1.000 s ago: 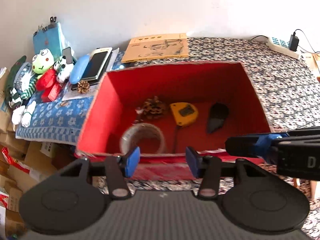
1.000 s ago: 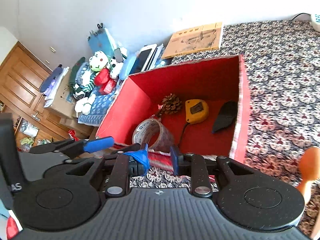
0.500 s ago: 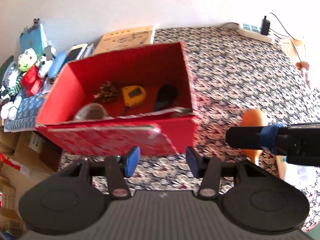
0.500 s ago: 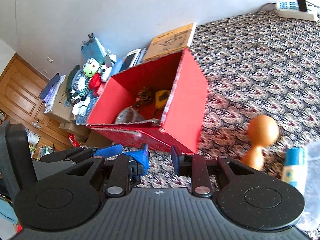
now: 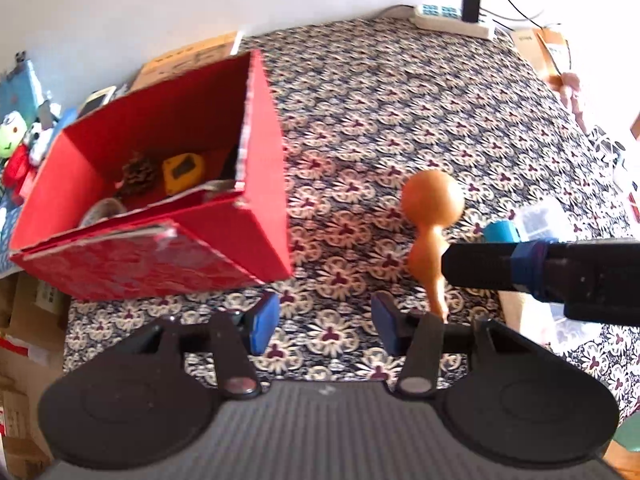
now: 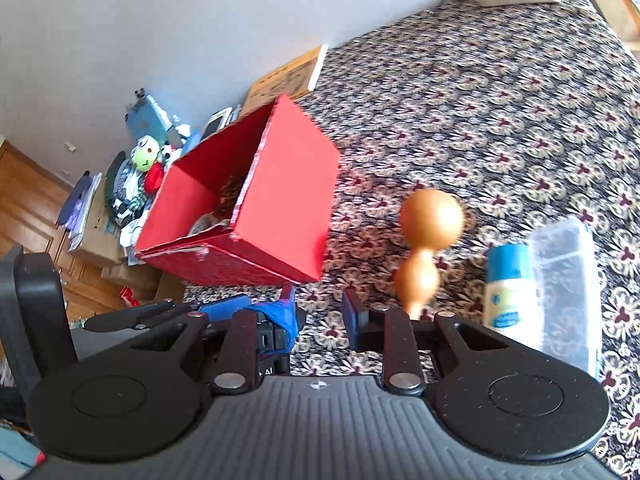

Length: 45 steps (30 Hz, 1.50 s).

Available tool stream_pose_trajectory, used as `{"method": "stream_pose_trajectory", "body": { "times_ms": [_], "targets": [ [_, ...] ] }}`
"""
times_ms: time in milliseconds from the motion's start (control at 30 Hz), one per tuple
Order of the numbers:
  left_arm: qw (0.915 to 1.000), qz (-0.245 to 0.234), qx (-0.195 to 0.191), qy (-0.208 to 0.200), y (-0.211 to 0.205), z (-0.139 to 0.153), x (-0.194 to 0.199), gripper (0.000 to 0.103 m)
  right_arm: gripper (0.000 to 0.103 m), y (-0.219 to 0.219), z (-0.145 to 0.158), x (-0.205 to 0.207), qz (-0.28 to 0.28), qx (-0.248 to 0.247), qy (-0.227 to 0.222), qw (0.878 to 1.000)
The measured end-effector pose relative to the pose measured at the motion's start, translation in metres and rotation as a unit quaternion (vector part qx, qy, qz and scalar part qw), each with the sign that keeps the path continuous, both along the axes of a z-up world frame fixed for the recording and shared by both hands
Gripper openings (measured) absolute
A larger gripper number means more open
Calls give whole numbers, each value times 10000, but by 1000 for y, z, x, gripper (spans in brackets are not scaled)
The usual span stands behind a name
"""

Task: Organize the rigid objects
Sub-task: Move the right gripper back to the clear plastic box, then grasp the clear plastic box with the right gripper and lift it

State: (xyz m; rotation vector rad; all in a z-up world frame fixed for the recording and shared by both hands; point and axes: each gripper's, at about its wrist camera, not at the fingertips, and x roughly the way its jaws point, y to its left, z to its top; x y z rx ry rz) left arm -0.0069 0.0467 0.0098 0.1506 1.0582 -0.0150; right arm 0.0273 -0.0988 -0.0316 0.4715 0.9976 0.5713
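Orange gourd [image 5: 430,216] is the next pick, as I read it: the step in hand is the reach from the red box [image 5: 256,216] toward the loose items on the patterned bench [image 5: 400,92].

Left wrist view: box sits left of centre, already holding a pine cone [image 5: 138,172], a yellow tape measure [image 5: 182,168] and a tape roll [image 5: 102,212] low at its near wall. Gourd lies right of centre, fat end up-frame, thin stem pointing down toward the right-hand fingertip. Left gripper [image 5: 326,324] fingers are spread and empty; the gourd sits up and right of the gap, not between them. The right gripper's black finger crosses at mid right, overlapping the gourd's lower bulb in the picture; I cannot tell if it touches.

Right wrist view: box at centre left, gourd at centre right, its stem end dropping behind the right-hand finger link. Right gripper [image 6: 320,316] fingers are parted with nothing between them; the gourd is just up and right of the gap. A blue-capped bottle [image 6: 508,288] and a clear plastic case [image 6: 568,292] lie further right.

Next move likely calls for shifting the right gripper toward frame right, centring the narrow waist between the fingers, then closing. The round, smooth shell may roll or slip.
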Motion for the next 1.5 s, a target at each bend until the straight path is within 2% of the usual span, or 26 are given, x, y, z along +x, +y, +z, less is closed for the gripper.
{"method": "stream_pose_trajectory", "body": {
  "times_ms": [567, 633, 767, 933, 1067, 1133, 1267, 1500],
  "targets": [
    [9965, -762, -35, 354, -66, -30, 11, 53, 9, -69, -27, -10, -766, -105, 259, 9967],
    [9954, -860, -108, 403, -73, -33, 12, 53, 9, -77, -29, -11, -839, -134, 264, 9960],
    [9918, -1076, -487, 494, -81, -39, 14, 54, 9, -93, -32, -13, -1004, -285, 208, 9943],
    [9833, -1364, -1047, 598, -89, -47, 14, 55, 9, -115, -43, -13, -1234, -513, 224, 9908],
    [9721, -1731, -1497, 525, -104, -44, 14, 56, 9, -134, -54, -13, -1381, -471, 365, 9886],
    [9659, -1883, -1663, 620, -113, -48, 16, 57, 9, -137, -60, -11, -1423, -448, 469, 9877],
    [9588, -2009, -1782, 927, -126, -64, 21, 57, 10, -140, -69, -9, -1424, -315, 627, 9873],
    [9494, -2222, -1968, 1029, -136, -68, 26, 61, 10, -141, -79, 0, -1289, -124, 773, 9886]
  ]
}}
